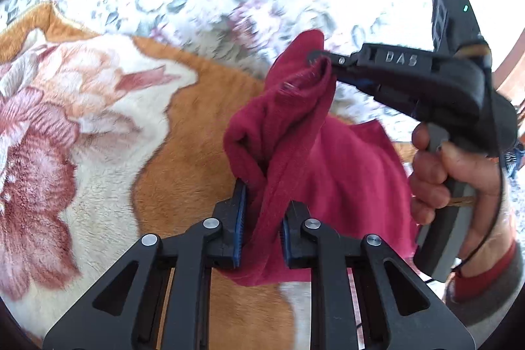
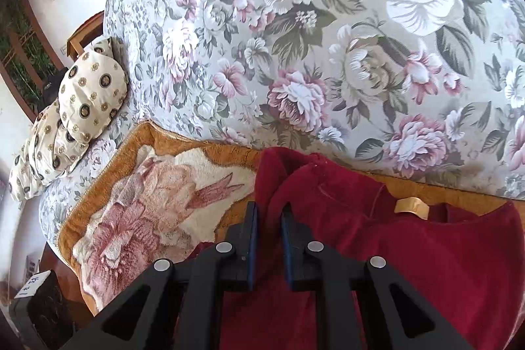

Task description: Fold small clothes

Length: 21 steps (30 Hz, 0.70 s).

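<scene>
**Both claws pinching the red garment above the blanket**

The floral-print sofa back [image 2: 328,38] fills the space ahead of me, and the orange plush blanket with a pink flower pattern [image 1: 98,127] covers the seat, with open room out to my left. A cream cushion with dark medallions [image 2: 92,94] sits at the far left end of the sofa. The dark red fleece garment [image 1: 344,173] lies partly on the blanket at its right side, its near portion lifted into a bunched ridge between my two claws. My right hand [image 1: 459,173] wraps the handle, reaching in from the right. My right claw [image 1: 323,61] is pressed together on the garment's upper fold. My left claw [image 1: 262,218] stands narrowly parted, with a thick fold of the fabric pinched between its blue pads.
</scene>
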Available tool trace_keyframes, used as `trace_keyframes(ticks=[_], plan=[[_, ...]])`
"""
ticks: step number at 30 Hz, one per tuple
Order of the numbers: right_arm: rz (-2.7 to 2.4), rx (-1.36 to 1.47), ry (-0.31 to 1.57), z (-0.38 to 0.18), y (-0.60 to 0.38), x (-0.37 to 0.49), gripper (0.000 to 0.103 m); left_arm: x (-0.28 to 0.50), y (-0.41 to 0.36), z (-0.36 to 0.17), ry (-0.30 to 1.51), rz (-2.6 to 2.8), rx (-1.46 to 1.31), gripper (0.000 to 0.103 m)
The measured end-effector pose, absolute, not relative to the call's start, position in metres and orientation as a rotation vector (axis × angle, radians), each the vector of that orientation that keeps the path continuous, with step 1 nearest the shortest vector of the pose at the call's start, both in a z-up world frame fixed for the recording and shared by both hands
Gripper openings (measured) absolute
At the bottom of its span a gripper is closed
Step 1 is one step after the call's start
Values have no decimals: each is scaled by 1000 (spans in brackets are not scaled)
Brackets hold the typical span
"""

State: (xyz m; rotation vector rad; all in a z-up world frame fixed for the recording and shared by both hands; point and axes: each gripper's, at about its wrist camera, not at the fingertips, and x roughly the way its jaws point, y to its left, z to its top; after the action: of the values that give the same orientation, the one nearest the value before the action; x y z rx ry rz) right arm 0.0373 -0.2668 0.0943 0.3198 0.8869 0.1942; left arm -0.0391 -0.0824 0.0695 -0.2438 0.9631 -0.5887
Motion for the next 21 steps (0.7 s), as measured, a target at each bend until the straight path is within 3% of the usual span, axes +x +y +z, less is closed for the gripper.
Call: trace_keyframes(ticks=[11,21], plan=[[61,338,807,136,-361,-38,12,-105,-205,111,904,-844,-45,15],[-190,433,909,66,-471,-72,12,-123,-332,69,991,-935,132,15]])
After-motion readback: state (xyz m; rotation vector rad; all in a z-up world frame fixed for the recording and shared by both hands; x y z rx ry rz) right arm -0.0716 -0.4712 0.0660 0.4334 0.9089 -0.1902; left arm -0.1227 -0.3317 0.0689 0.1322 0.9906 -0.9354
